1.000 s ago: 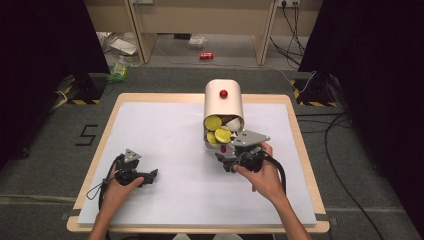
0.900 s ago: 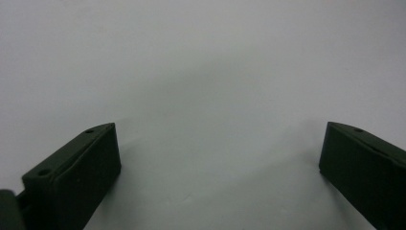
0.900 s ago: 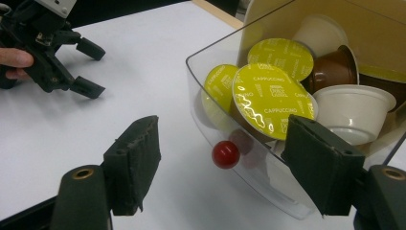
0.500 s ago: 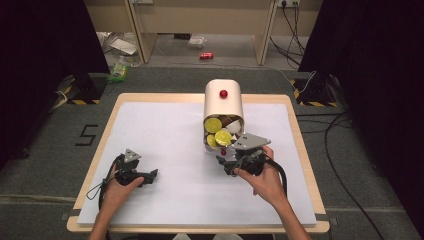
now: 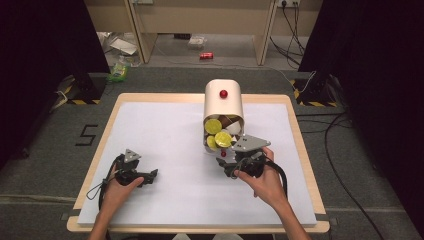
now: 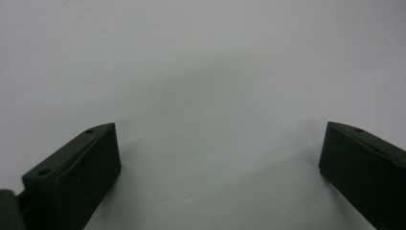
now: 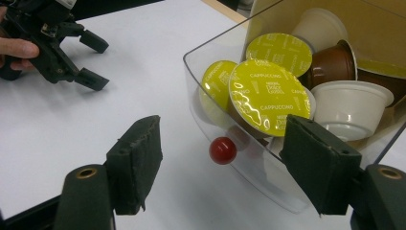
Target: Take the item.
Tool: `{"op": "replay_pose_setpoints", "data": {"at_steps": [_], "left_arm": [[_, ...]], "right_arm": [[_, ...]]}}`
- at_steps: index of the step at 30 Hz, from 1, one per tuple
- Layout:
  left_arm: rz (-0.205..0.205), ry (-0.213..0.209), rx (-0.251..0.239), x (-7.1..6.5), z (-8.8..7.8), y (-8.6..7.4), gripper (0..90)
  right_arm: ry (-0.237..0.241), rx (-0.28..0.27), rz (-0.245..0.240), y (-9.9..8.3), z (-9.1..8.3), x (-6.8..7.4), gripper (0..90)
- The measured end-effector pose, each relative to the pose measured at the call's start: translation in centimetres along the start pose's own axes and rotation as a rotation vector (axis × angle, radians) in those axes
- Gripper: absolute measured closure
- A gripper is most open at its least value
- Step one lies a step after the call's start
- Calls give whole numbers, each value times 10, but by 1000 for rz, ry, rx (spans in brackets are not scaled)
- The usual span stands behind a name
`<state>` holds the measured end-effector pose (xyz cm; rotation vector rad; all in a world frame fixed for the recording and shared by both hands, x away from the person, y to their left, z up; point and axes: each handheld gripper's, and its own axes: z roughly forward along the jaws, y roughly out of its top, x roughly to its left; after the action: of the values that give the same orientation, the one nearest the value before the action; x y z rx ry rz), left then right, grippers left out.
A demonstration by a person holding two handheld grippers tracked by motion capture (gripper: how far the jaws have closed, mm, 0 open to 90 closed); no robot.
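Note:
A cream capsule holder [image 5: 223,107] with a red knob [image 5: 223,93] on top stands at the middle right of the table. Its clear drawer [image 7: 210,76] is pulled out toward me and holds yellow-lidded capsules [image 7: 268,96], white capsules [image 7: 352,108] and a brown one [image 7: 335,62]. My right gripper [image 7: 225,163] [image 5: 226,157] is at the drawer's front. Its jaws have just been closing a little around the drawer's small red knob [image 7: 223,150], and the pads stand clear of it. My left gripper [image 5: 150,177] [image 6: 218,158] rests open on the white sheet [image 5: 165,130], with nothing between its fingers.
The white sheet covers a wooden table whose edge [image 5: 300,150] runs just right of my right hand. The left gripper [image 7: 98,61] lies well left of the drawer. A red can [image 5: 206,55] and cables [image 5: 350,130] lie on the floor beyond and beside the table.

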<state>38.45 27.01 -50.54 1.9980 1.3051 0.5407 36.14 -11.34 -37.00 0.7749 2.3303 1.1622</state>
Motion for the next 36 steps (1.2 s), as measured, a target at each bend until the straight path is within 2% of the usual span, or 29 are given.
{"op": "replay_pose_setpoints", "data": {"at_steps": [24, 27, 30, 36], "left_arm": [[0, 0, 0, 0, 0, 0, 0], [0, 0, 0, 0, 0, 0, 0], [0, 0, 0, 0, 0, 0, 0], [0, 0, 0, 0, 0, 0, 0]], "right_arm": [[11, 16, -3, -4, -4, 5, 304], [19, 12, 7, -4, -4, 4, 301], [30, -2, 37, -4, -4, 0, 290], [24, -13, 43, -3, -5, -2, 284]]}}
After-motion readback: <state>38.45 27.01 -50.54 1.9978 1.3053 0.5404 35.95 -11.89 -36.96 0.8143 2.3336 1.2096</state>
